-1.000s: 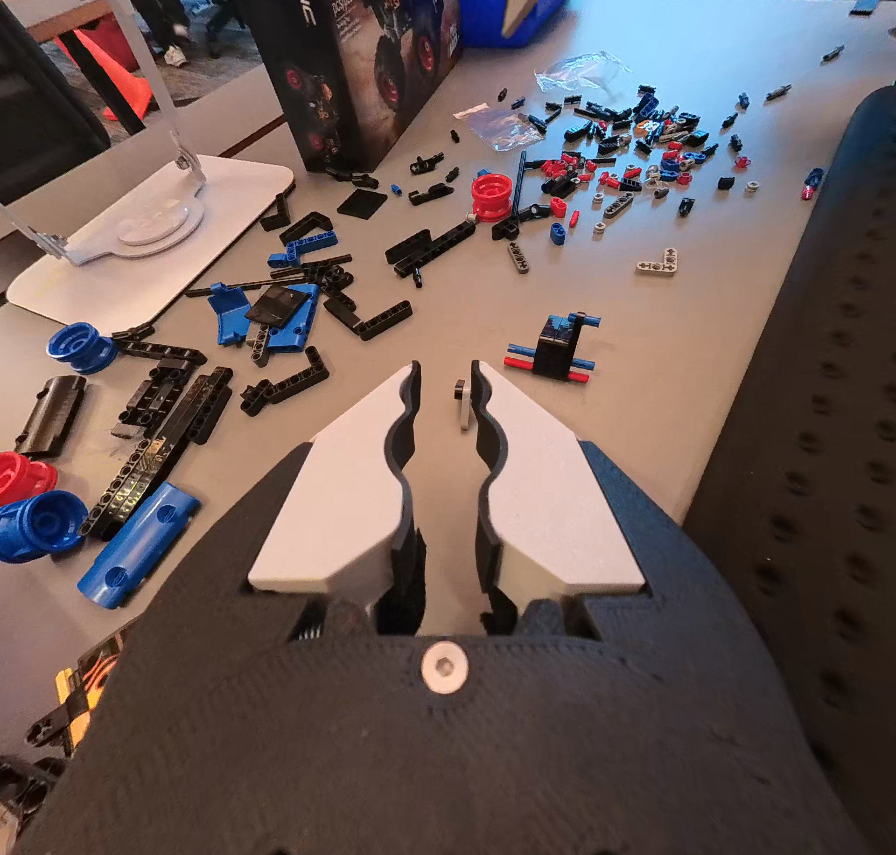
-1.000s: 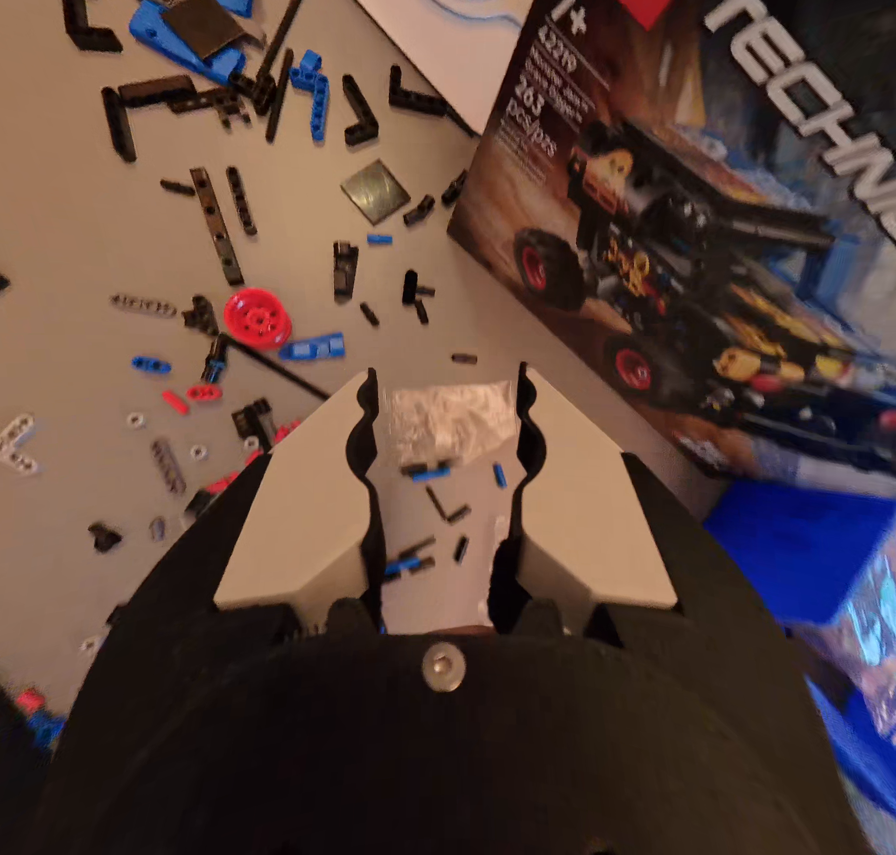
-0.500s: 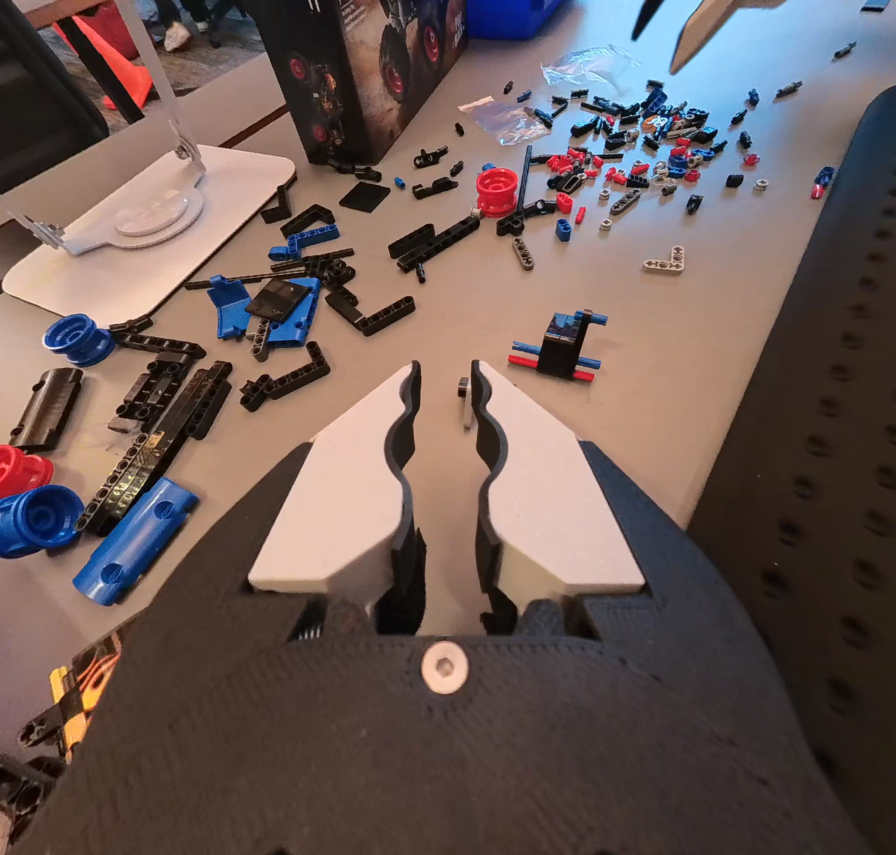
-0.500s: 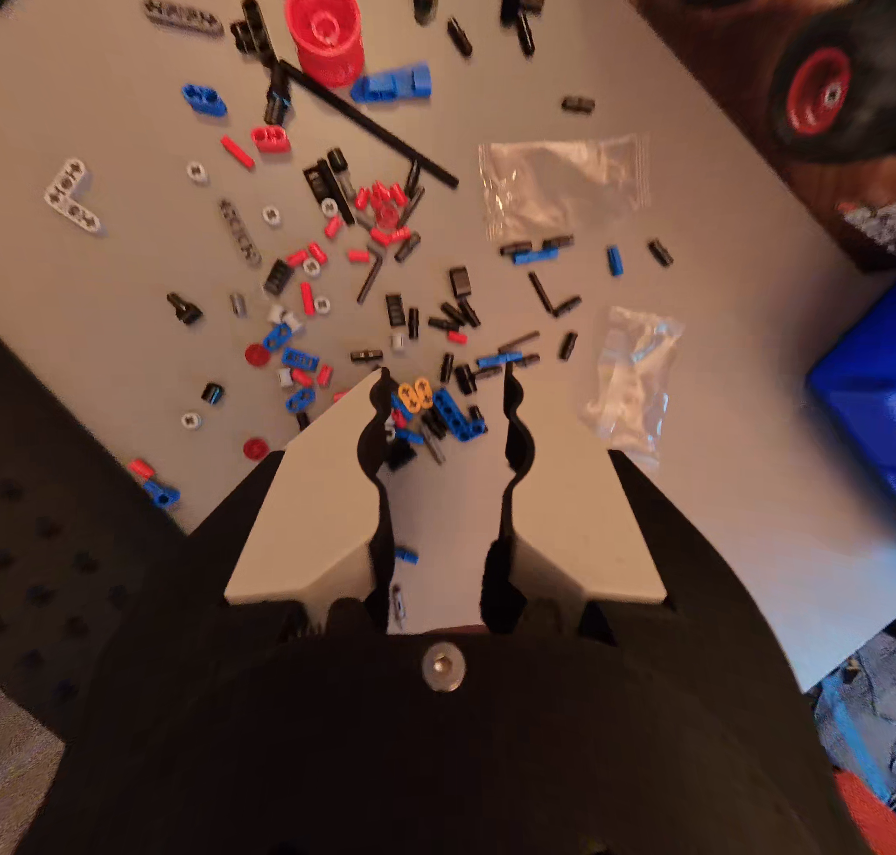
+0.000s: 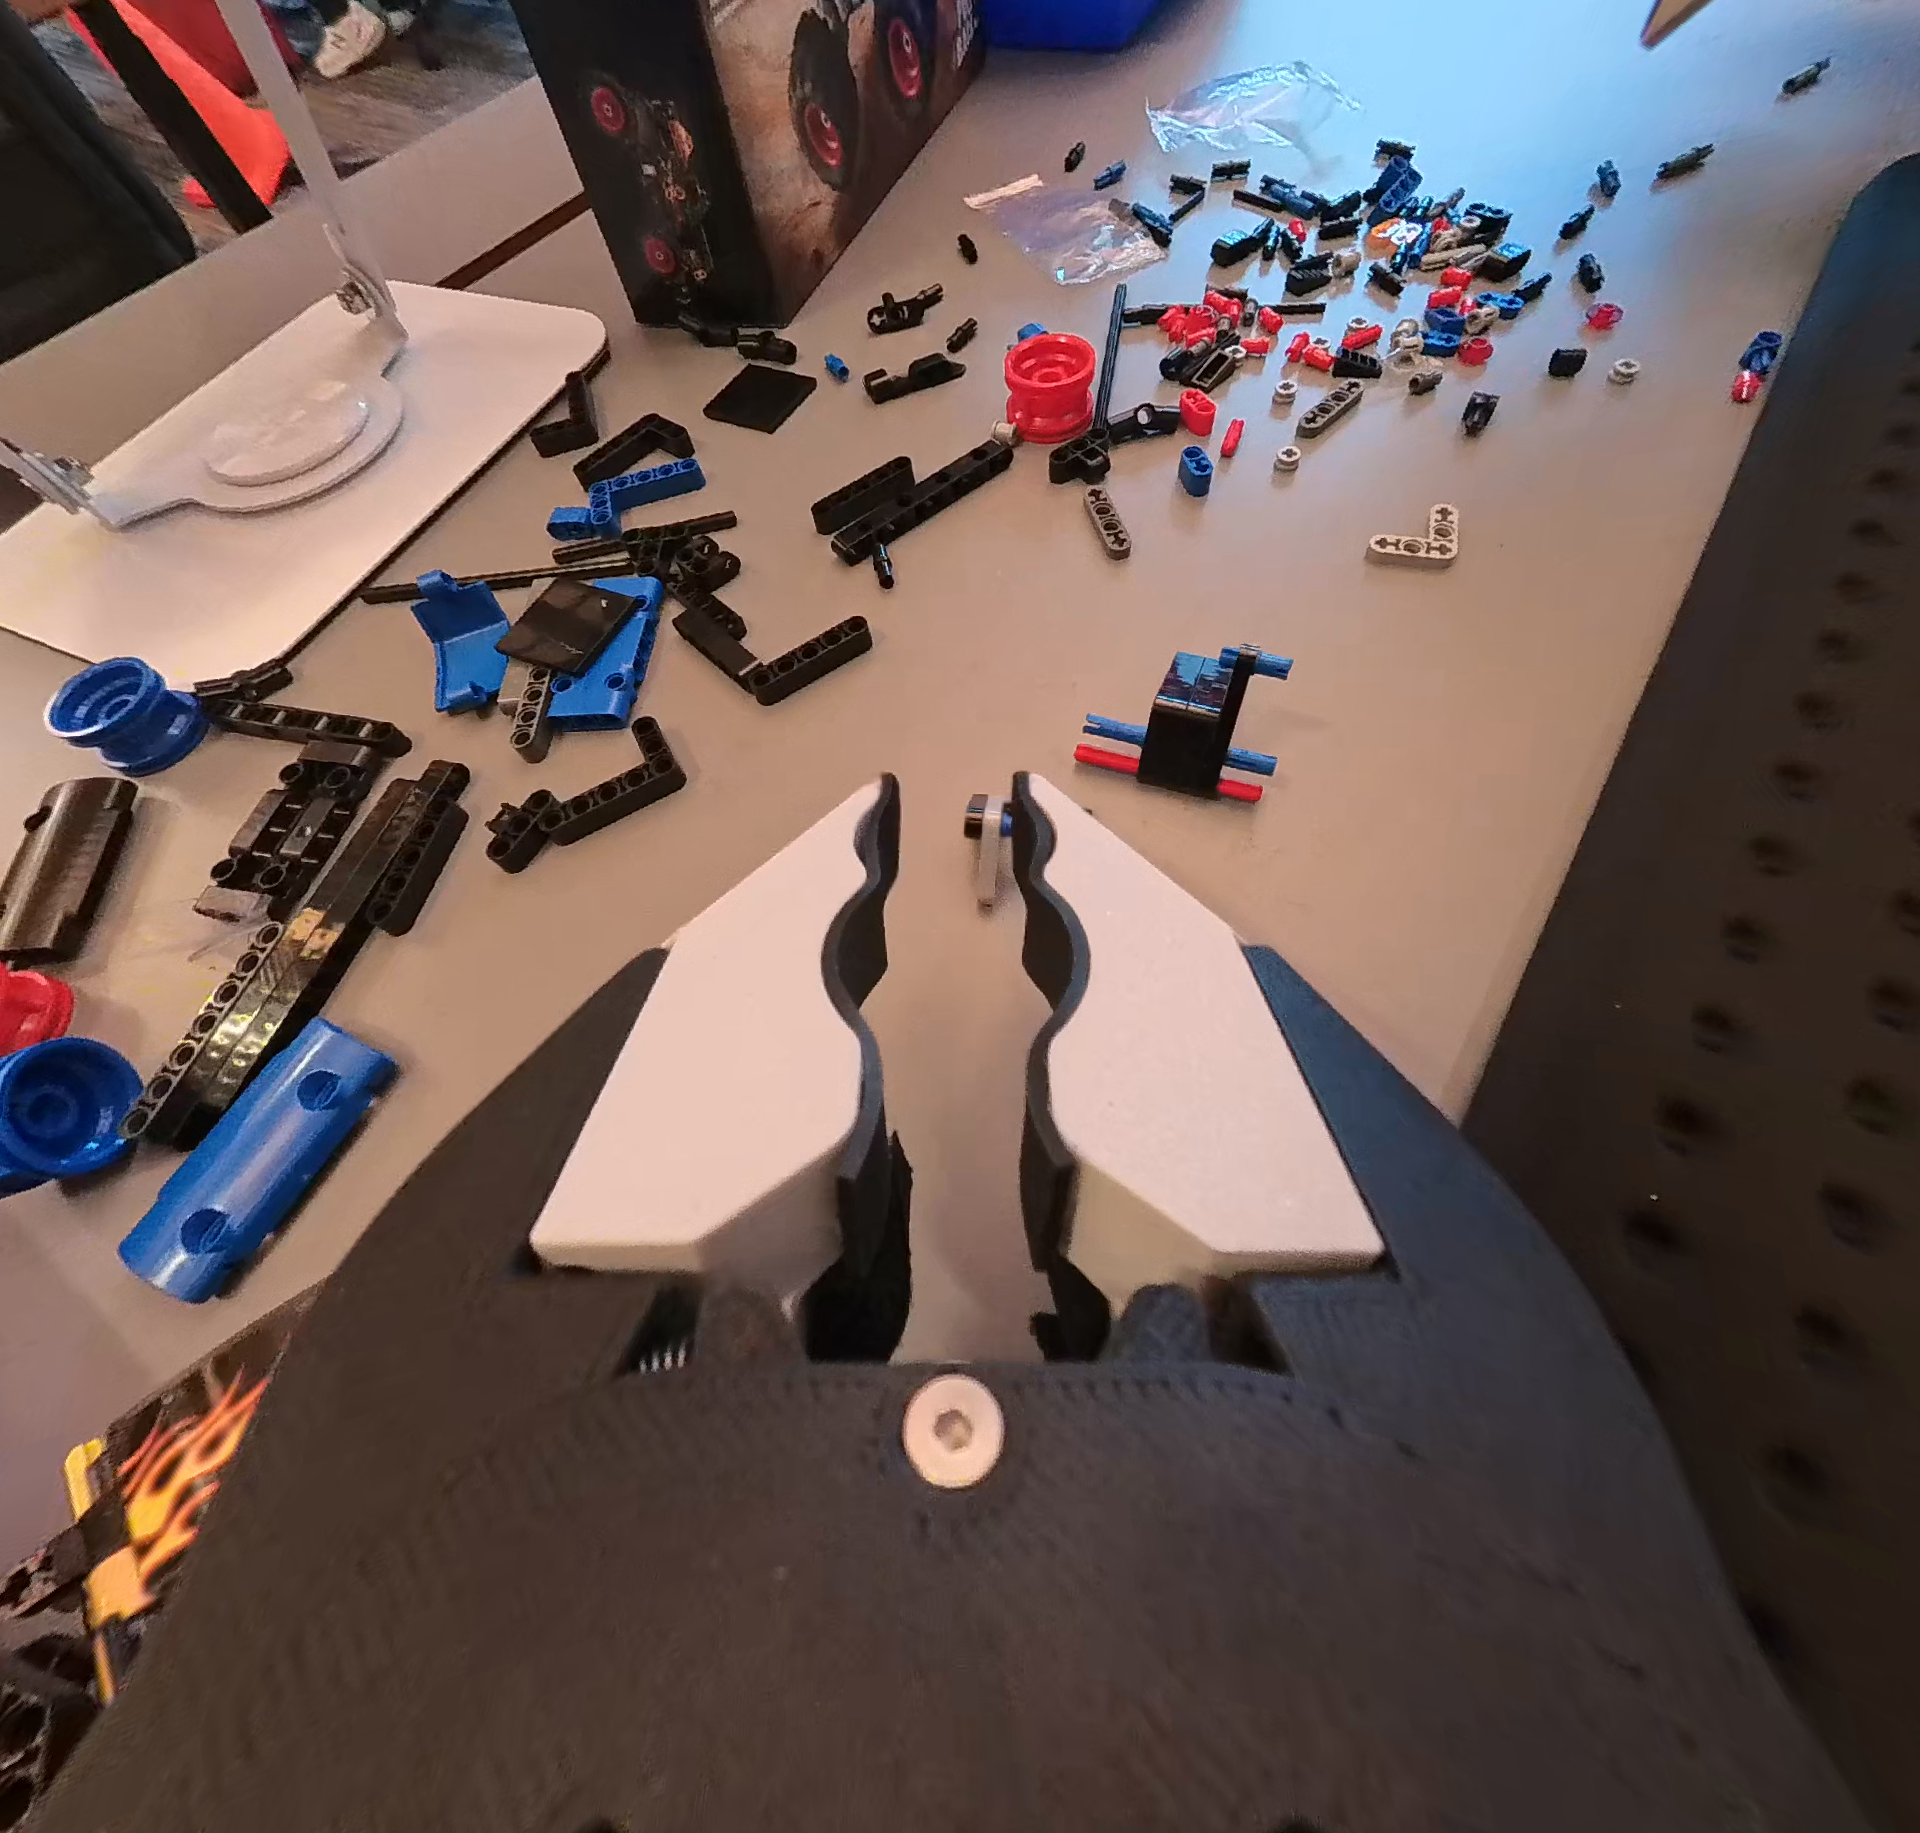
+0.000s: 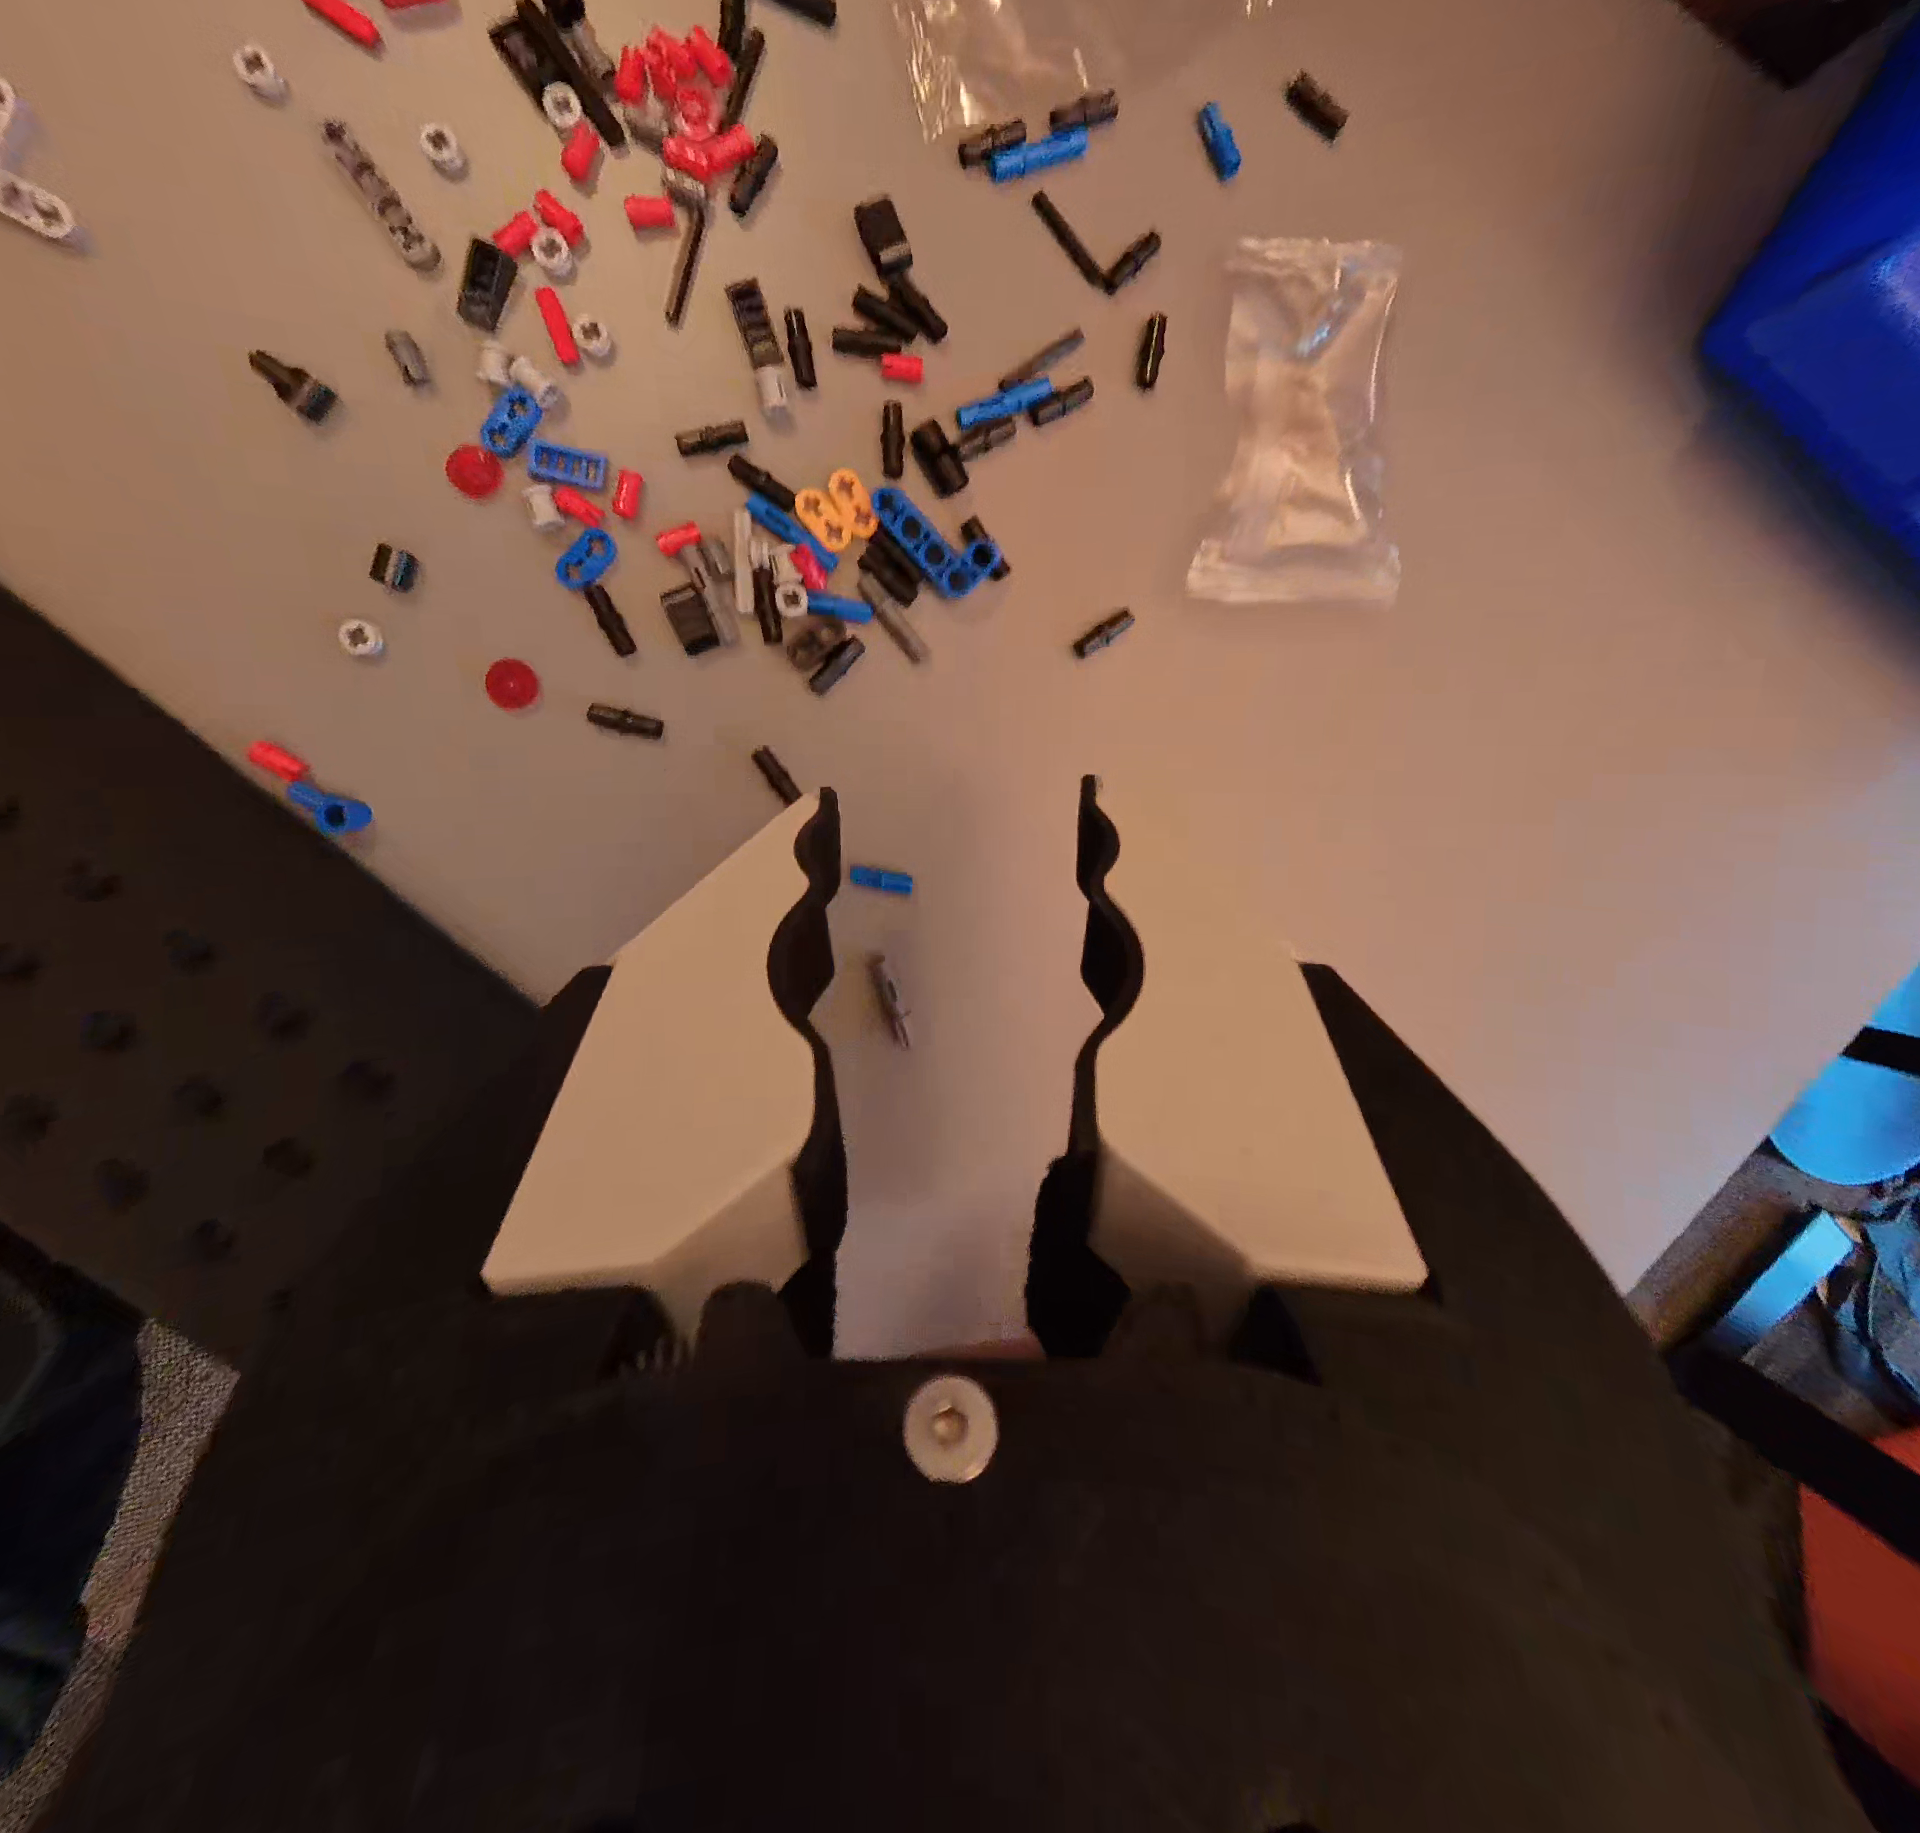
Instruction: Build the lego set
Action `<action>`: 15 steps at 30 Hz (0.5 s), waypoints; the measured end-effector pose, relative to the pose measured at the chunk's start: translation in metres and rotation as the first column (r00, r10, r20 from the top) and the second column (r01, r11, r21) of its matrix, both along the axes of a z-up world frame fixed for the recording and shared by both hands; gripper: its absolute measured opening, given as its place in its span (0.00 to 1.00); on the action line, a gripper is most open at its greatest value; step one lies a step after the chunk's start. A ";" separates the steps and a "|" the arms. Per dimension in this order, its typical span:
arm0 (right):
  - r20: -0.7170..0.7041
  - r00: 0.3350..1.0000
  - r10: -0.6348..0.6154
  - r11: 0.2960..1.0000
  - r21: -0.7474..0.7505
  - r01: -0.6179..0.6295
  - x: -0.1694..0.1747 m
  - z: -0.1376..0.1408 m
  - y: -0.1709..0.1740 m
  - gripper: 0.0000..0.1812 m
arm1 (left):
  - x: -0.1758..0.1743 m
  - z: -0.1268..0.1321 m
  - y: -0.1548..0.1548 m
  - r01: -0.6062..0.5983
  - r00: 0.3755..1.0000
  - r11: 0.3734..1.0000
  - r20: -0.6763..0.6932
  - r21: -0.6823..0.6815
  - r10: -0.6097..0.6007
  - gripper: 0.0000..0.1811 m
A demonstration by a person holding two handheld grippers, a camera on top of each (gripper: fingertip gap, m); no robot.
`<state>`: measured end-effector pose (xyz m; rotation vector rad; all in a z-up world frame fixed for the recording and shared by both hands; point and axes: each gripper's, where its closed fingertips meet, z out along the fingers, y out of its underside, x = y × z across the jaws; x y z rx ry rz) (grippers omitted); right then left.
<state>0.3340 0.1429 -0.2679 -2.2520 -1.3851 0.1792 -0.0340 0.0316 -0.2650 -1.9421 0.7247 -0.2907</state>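
We see a grey table (image 5: pixel 1039 640) strewn with black, blue and red Lego pieces. A red wheel hub (image 5: pixel 1049 384) sits beside black beams (image 5: pixel 904 500); a blue wheel hub (image 5: pixel 120 716) lies at the left. Two orange links (image 6: pixel 836 510) stand out among blue and black pins. Both grippers have white fingers (image 6: pixel 675 1108) on black bodies.

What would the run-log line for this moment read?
left hand-held gripper: grey piece at fingertips | right hand-held gripper: open over loose parts | sub-assembly: on table
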 end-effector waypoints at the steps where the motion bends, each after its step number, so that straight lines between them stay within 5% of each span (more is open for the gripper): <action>1: 0.012 1.000 -0.010 1.000 -0.002 0.010 0.005 -0.002 -0.004 0.26 | 0.000 -0.001 0.000 0.000 1.000 1.000 -0.004 -0.002 0.000 0.11; 5: -0.009 1.000 0.001 0.999 -0.045 -0.001 0.008 -0.011 -0.031 0.29 | -0.001 -0.003 -0.002 -0.014 1.000 1.000 -0.007 -0.014 0.014 0.12; 15: -0.206 0.968 0.140 0.955 -0.229 -0.187 -0.031 -0.031 -0.114 0.20 | -0.001 -0.011 -0.014 -0.004 0.999 0.999 -0.042 -0.043 0.003 0.13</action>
